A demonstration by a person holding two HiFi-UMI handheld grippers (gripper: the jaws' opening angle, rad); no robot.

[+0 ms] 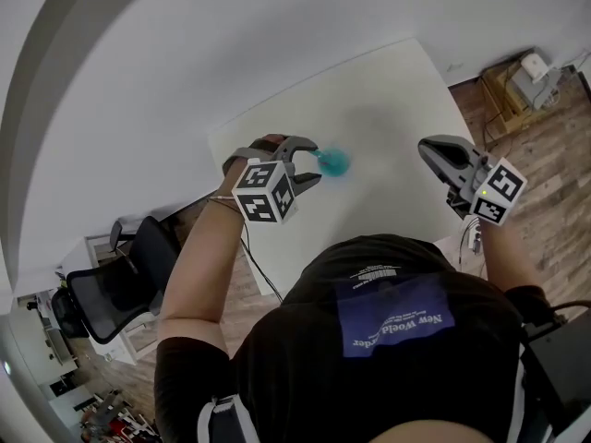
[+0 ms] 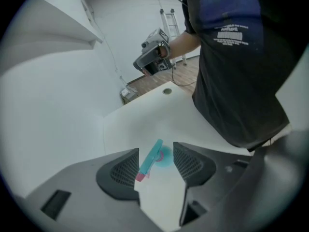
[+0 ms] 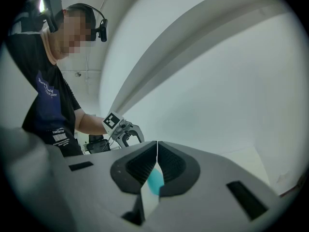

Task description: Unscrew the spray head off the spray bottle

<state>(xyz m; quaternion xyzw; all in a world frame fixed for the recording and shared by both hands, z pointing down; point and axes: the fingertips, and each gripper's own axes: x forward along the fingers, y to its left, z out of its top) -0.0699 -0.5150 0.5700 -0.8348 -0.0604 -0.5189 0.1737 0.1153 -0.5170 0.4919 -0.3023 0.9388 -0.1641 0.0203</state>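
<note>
A teal spray bottle (image 1: 334, 161) stands on the white table (image 1: 388, 90). In the left gripper view I look down on its teal spray head (image 2: 153, 154), which has a pink tip, with the bottle body (image 2: 165, 158) below it. My left gripper (image 1: 311, 160) is open, and the spray head lies between its jaws (image 2: 156, 150) with neither pad pressing on it. My right gripper (image 1: 428, 148) is shut and empty, held off to the right of the bottle. In the right gripper view the teal bottle (image 3: 155, 182) shows just behind the shut jaws (image 3: 157, 151).
The table's near edge runs just in front of my body. A black office chair (image 1: 111, 284) stands at the lower left. Boxes (image 1: 517, 81) sit on the wooden floor beyond the table's right side. A round cable hole (image 2: 167, 91) is in the tabletop.
</note>
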